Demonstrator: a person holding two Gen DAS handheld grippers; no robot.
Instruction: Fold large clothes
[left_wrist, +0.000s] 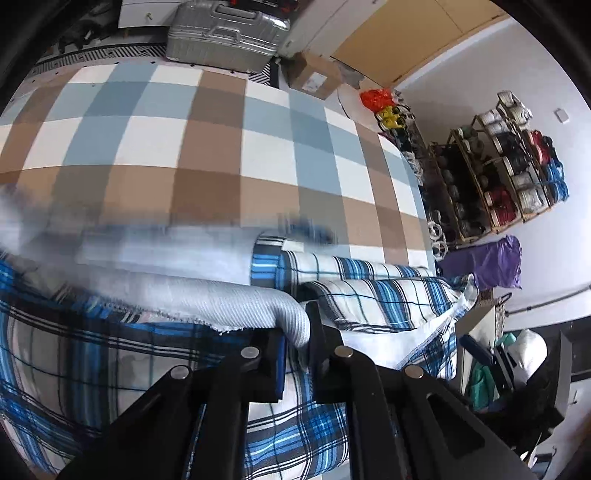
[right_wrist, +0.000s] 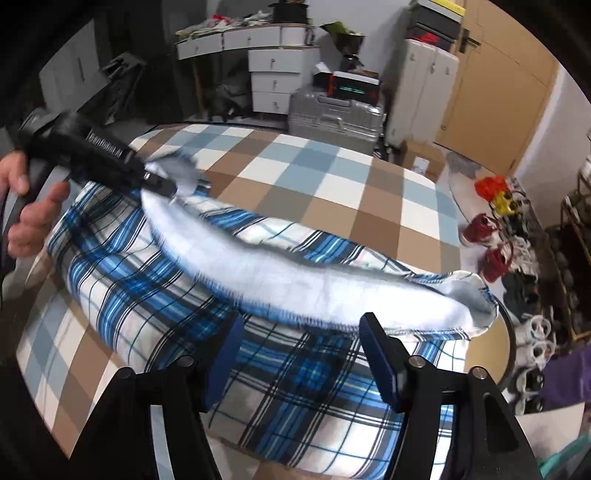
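A large blue, white and black plaid garment (right_wrist: 155, 295) lies spread on a bed with a brown, blue and white checked cover (right_wrist: 332, 184). Its pale inner side is turned up as a long white fold (right_wrist: 295, 288). In the left wrist view my left gripper (left_wrist: 299, 332) is shut on the edge of that pale fold (left_wrist: 207, 291). The right wrist view shows the same left gripper (right_wrist: 162, 186) at the fold's far end, held by a person's hand (right_wrist: 33, 218). My right gripper (right_wrist: 301, 330) stands open just before the fold's near edge, its blue pads (right_wrist: 231, 339) wide apart over the plaid.
A silver suitcase (right_wrist: 332, 114) and a cardboard box (right_wrist: 421, 158) stand beyond the bed. White drawers (right_wrist: 280, 70) line the back wall. Shoes (right_wrist: 491, 236) and a shoe rack (left_wrist: 491, 184) fill the floor on the right, with a purple bag (left_wrist: 487, 262) near them.
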